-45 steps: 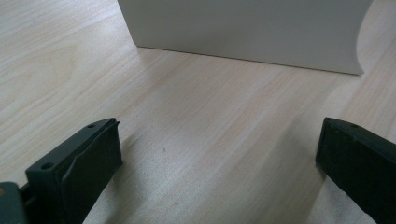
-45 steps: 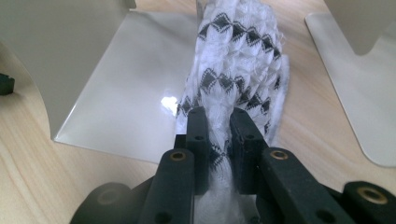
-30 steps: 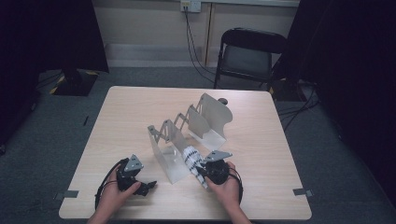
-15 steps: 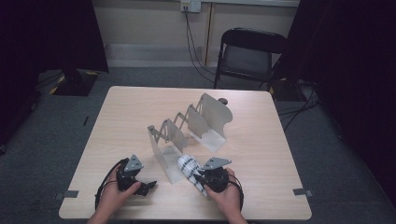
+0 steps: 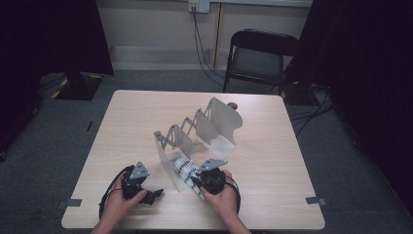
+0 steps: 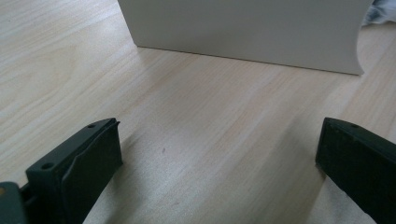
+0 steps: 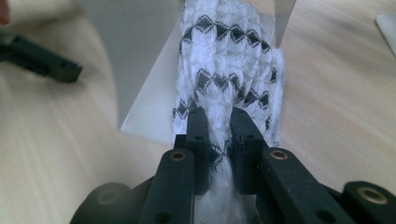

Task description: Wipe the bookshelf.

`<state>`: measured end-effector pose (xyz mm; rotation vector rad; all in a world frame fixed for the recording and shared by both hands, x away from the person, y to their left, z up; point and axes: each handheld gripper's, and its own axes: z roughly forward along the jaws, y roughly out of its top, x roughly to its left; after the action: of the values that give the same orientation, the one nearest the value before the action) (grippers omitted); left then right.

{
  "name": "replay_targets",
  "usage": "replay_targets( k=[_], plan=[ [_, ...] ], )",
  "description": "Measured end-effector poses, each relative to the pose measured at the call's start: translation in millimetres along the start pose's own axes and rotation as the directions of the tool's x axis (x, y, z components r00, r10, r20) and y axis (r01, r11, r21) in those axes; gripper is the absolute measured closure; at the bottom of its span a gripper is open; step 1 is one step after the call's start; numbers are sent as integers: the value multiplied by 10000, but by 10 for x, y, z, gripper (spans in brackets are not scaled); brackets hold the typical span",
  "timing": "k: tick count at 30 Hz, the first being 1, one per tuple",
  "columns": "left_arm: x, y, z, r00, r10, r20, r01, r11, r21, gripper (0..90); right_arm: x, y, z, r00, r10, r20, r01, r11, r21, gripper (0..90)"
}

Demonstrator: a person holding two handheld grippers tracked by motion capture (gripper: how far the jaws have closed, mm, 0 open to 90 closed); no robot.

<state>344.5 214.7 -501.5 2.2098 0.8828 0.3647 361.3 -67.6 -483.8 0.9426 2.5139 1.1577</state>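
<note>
White knitted cloth [image 7: 229, 79] with black diamonds clamped in right gripper [image 5: 202, 179] | drawn back from folding rack [image 5: 195, 134] toward table's [image 5: 272, 195] near edge; likely being pulled free | left gripper [image 6: 219, 154] spread, empty

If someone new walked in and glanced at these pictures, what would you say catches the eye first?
Most striking is the white cloth with black diamond patterns, pinched between the jaws of the right gripper at the near end of the white accordion rack in the middle of the table. Next comes the left gripper, jaws wide apart and holding nothing, resting at the near left.
</note>
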Motion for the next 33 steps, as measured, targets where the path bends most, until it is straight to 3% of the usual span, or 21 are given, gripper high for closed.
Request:
replay_targets(
  k=[6, 9, 25, 33],
  plan=[
    [0, 0, 0, 10000, 0, 5, 0, 10000, -2, 0, -61, 129, 132, 9977, 546, 392, -540, 9984, -174, 796],
    [0, 0, 0, 10000, 1, 5, -1, 10000, -2, 0, -70, 198, 128, 9975, 456, 532, -440, 9986, -302, 797],
    [0, 0, 0, 10000, -1, 5, 1, 10000, -2, 0, -129, 595, -280, 9958, 411, 817, -284, 9882, -1502, 801],
    [0, 0, 0, 10000, -2, 6, 2, 10000, -1, 0, -95, 818, -492, 9946, 350, 973, -126, 9751, -2214, 801]
  ],
)
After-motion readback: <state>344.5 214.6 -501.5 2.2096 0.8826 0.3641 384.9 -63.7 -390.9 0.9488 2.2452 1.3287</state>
